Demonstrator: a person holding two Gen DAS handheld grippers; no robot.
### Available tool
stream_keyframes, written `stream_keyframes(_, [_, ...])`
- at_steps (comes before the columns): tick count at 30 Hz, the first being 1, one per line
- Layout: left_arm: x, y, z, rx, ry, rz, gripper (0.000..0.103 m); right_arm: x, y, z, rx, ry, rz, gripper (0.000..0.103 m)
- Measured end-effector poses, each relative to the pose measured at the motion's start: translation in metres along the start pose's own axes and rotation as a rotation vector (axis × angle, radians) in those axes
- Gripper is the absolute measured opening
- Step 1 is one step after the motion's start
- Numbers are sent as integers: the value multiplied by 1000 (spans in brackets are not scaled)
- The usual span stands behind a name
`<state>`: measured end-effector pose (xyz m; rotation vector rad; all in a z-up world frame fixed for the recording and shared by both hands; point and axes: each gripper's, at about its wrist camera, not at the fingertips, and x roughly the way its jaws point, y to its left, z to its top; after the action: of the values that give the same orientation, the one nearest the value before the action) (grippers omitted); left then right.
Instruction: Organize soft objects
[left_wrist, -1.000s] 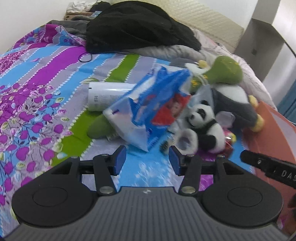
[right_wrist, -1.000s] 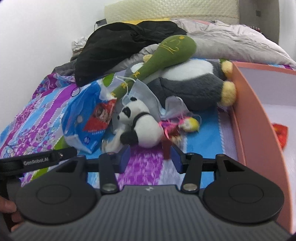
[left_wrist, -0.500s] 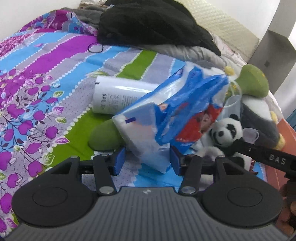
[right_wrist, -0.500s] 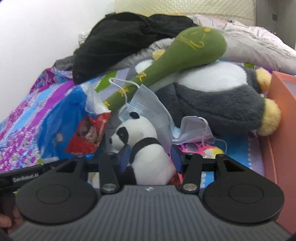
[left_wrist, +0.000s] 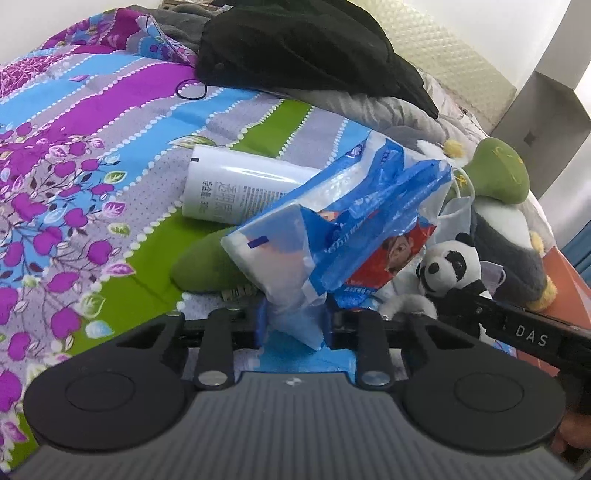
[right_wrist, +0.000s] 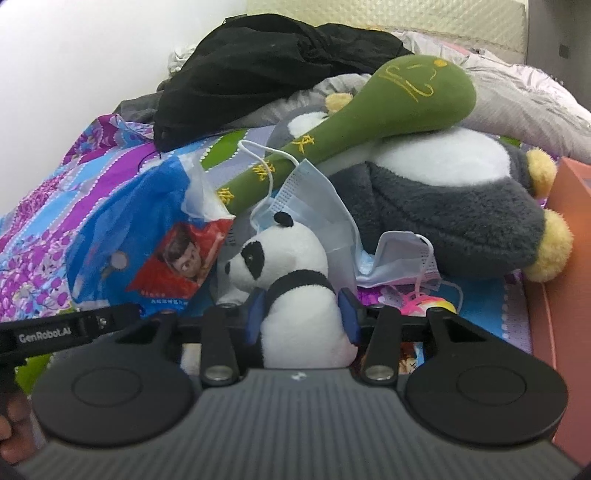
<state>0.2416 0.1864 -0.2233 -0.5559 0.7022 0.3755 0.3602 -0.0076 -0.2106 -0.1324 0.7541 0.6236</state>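
The small panda plush (right_wrist: 295, 280) is sitting on the bed, its white body between the 2 blue pads of the right gripper (right_wrist: 301, 317); both pads are pressing against its sides, so this gripper is gripping the panda. From the left wrist view the panda (left_wrist: 448, 269) is peeking out just beside the blue-and-white plastic pack (left_wrist: 332, 236), with the right gripper's black bar crossing in front of its lower body.

The left gripper (left_wrist: 293, 325) is closing narrowly on the lower corner of that pack, both pads touching the plastic. The pack is leaning over a white cylindrical bottle (left_wrist: 236, 192) that is lying on its side on the striped floral bedsheet (left_wrist: 74, 177).

Behind the panda, 2 face masks (right_wrist: 317, 206) are lying crumpled, 1 looped over the handle of a long green plush mallet (right_wrist: 369, 122). The mallet's head is resting on top of a big grey-and-white plush (right_wrist: 454, 206) with yellow feet. A black garment (right_wrist: 266, 62) is lying heaped at the far end of the bed. An orange box (right_wrist: 561, 280) is standing at the right edge, near the grey plush's feet.
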Motion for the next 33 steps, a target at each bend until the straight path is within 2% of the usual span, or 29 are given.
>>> stream_keyframes(11, [-54,2,-20,-99,27,-22,32,-54,12,-14,3,-44,-24,47])
stream_keyframes(18, [-88,-3,-46,-105,65,-10,32,-91,19,-35,8,-62,-43,47])
stream_keyframes(23, [-109,-9,-64,-99,97,-6,32,-114,20,-60,24,-49,-65,47])
stream_keyframes(27, [-124,-11,-74,-143,142,-15,32,-130,15,-80,43,-20,-102,47])
stream_keyframes(33, [-133,-22,-88,-111,208,-23,32,-151,7,-102,51,20,-173,47])
